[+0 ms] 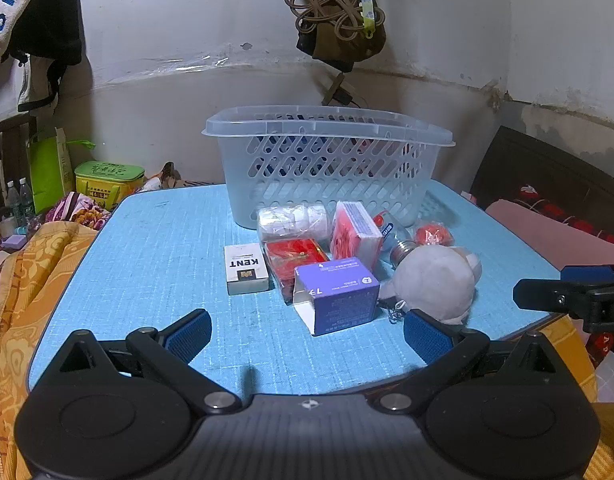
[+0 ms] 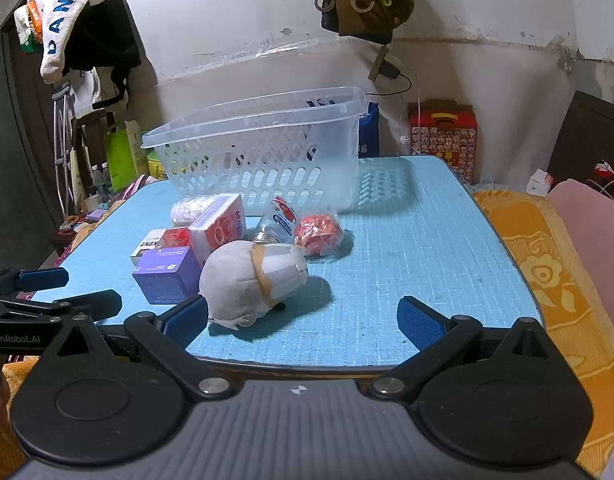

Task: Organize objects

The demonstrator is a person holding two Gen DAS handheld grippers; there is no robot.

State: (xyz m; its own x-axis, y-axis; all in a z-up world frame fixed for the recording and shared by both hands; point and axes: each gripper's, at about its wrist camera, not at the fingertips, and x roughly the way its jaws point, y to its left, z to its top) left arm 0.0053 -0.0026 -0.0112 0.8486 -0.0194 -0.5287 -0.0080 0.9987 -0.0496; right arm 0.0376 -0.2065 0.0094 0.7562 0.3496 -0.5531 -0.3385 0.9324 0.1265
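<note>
Both the left gripper (image 1: pixel 305 332) and the right gripper (image 2: pixel 303 322) wait with jaws apart and empty at the near edge of the light blue table (image 1: pixel 155 248), probably because the small objects, such as the purple cardboard box (image 1: pixel 339 294) and the grey plush toy (image 2: pixel 243 280), lie gathered before the far translucent plastic basket (image 1: pixel 327 160), ready to go in.

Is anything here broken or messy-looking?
Yes. The purple cardboard box lies tipped on the light blue table with its end flap hanging open. Everything is jumbled in a pile in front of the clear plastic basket instead of inside it. Nothing looks spilled.
</note>
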